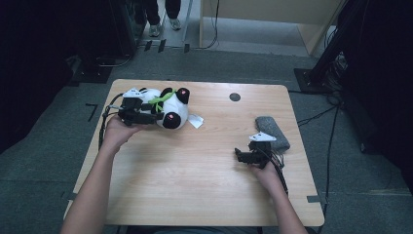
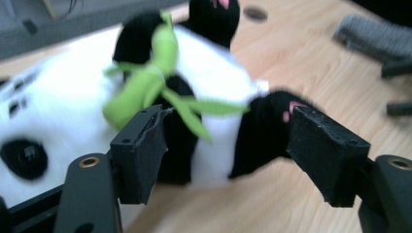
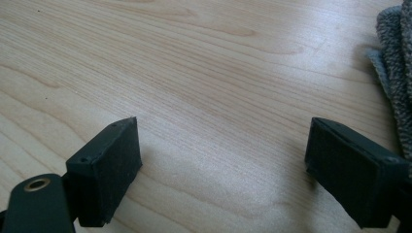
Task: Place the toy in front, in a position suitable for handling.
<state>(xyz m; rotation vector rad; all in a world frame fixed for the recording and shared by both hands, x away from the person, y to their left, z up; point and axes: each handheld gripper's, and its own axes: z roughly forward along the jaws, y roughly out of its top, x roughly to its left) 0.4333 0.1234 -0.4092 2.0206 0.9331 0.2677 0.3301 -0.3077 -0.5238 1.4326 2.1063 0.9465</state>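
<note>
Far left of a wooden table (image 1: 195, 165): stuffed panda (image 1: 163, 108) lying on its side, long axis running left to right, head toward the left, black feet with pink soles toward the right and near side. Green ribbon (image 2: 155, 82) knotted around the neck. White tag (image 1: 196, 121) sticking out to the right of the body.

Left gripper (image 1: 146, 117) at the panda's left end, jaws spread either side of a black limb and the white belly, pads (image 2: 141, 155) apparently close to the plush but not clearly squeezing it. Grasp looks only begun: toy reached and straddled, squeeze and any lift or move probably left to do.

Middle of the table bare, apart from a small dark round hole (image 1: 234, 97) near the far edge.

Right side: right gripper (image 1: 242, 157) held low over the wood, jaws spread wide with nothing between them. Folded grey cloth (image 1: 272, 131) just beyond it, near the right edge, untouched. Second hand seemingly waiting, no part in the work yet.
</note>
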